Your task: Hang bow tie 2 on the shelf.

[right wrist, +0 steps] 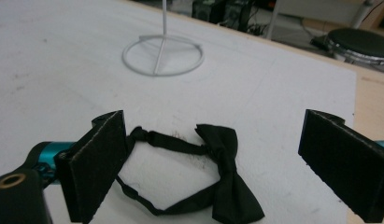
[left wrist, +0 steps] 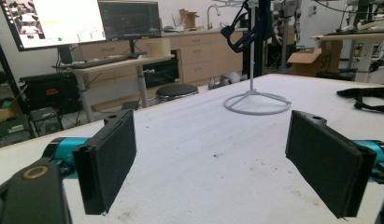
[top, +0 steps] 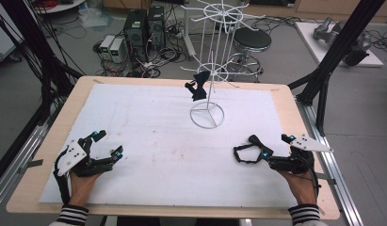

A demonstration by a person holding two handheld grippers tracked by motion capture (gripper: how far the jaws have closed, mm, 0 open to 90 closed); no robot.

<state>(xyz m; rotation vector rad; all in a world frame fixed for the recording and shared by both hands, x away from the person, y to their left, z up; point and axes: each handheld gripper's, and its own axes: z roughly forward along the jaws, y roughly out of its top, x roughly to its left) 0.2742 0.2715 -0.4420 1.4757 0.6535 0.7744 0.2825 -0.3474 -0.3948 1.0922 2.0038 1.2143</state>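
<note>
Lab floor full of PCs and cables behind a wooden table (top: 285, 101) topped with a white sheet. From the high view, the bow tie (top: 250, 150) lies flat just ahead of my right gripper (top: 276, 148), jaws apart; my left gripper (top: 108, 143) sits well off, also spread wide. Another bow tie (top: 197, 87) hangs on the white rack (top: 210, 70).

Left gripper view: nothing between my pads, rack base (left wrist: 257, 101) way ahead.

Right gripper view: the tie (right wrist: 194, 175) sits between my open jaws, strap loop toward the left pad, bow's long axis running front to back. Right hand's clearly the one for this.

No text, label, brand or number is legible anywhere.
</note>
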